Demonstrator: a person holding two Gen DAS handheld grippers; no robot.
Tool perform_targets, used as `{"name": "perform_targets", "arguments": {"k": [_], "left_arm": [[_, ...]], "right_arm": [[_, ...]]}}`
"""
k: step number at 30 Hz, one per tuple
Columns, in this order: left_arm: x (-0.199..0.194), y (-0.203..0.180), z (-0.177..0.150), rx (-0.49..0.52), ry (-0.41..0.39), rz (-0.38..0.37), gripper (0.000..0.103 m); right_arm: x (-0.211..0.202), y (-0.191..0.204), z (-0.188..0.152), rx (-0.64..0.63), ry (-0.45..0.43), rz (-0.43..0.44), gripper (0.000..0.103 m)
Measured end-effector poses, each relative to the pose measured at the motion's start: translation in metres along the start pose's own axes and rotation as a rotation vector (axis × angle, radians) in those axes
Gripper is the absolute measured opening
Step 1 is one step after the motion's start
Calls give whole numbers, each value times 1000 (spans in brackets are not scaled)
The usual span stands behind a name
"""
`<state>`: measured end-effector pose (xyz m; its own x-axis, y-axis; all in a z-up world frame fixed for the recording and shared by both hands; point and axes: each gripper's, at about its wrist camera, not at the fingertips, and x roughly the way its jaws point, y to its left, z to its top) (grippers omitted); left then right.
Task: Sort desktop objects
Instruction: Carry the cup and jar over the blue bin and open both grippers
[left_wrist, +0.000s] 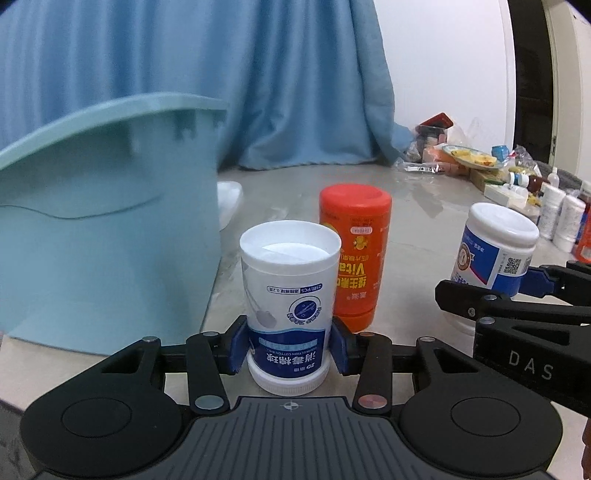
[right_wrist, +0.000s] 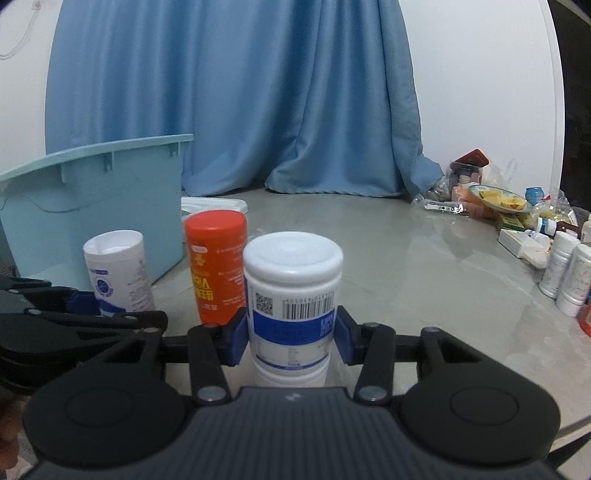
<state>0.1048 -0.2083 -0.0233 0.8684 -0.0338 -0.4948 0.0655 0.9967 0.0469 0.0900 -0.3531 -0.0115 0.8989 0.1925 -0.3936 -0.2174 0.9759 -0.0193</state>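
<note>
My left gripper is shut on a white and blue cotton ball jar that stands upside down on its cap; it also shows in the right wrist view. My right gripper is shut on a white bottle with a blue label, seen at the right in the left wrist view. An orange vitamin bottle stands upside down just behind and between them, and shows in the right wrist view. A light blue plastic bin stands to the left.
A white lid or tray lies behind the orange bottle beside the bin. A pile of packets, a plate and several white bottles crowd the right side. A blue curtain hangs behind the grey surface.
</note>
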Motion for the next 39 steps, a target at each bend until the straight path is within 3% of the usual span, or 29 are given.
{"name": "perform_targets", "arguments": {"k": [14,24,39], "left_arm": [[-77,44,12,-51,26,-4,45],[-137,114,19,-95,30,34,45],[-172,218,101,-74,-59,102,45]], "right_arm": [[-51,31,26,-5,36,28,48],[-78,83,52,-12,14,98,48],[-68,163,129,-58,-113,161,48]]}}
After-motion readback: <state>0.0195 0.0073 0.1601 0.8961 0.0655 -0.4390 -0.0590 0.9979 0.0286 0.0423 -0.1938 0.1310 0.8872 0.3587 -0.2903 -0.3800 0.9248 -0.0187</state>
